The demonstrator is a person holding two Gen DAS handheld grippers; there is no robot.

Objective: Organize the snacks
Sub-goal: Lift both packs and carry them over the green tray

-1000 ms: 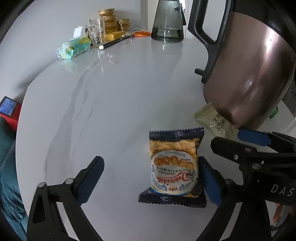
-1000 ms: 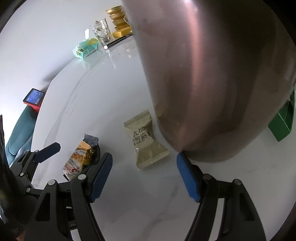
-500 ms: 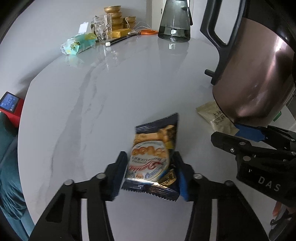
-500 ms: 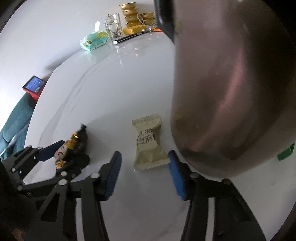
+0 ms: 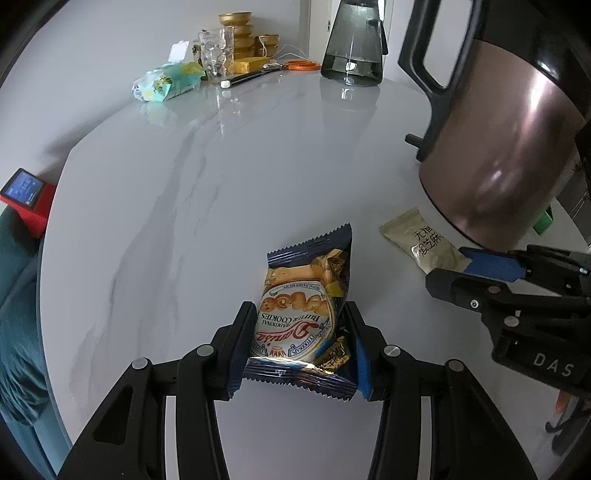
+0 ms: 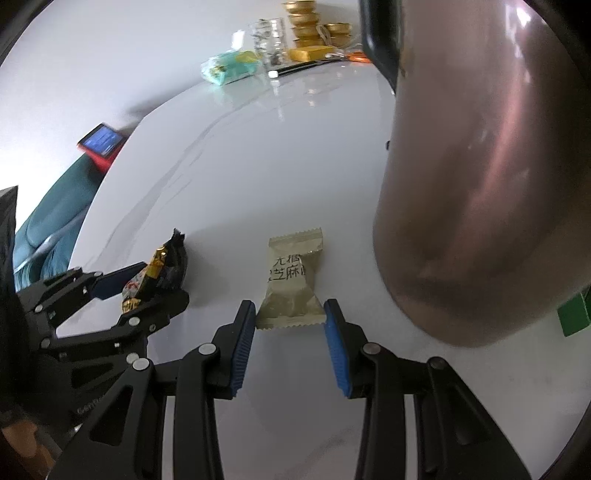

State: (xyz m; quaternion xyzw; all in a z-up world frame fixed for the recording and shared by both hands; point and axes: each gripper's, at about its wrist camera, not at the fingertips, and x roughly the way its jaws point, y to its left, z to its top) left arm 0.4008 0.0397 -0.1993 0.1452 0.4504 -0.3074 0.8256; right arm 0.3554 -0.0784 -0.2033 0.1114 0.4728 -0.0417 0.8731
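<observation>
Your left hand-held gripper (image 5: 297, 345) is pinching the blue cookie packet (image 5: 306, 310) by its near half, the blue pads pressed against both sides and the packet crumpled between them; its far end tilts up over the white marble desk (image 5: 207, 206). Just to the right lies the beige candy wrapper (image 6: 291, 284), flat on the desk, close beside the base of the large copper-coloured kettle (image 6: 480, 184). Your right hand-held gripper (image 6: 290, 330) is spread around that wrapper's near end, one pad on each side; you cannot tell from these views whether the pads touch it. At the far edge of the desk stand a teal tissue pack (image 5: 166, 79), a clear glass (image 5: 216, 53), stacked gold bowls (image 5: 240, 33), orange scissors (image 5: 301, 65) and a dark glass carafe (image 5: 352, 44).
</observation>
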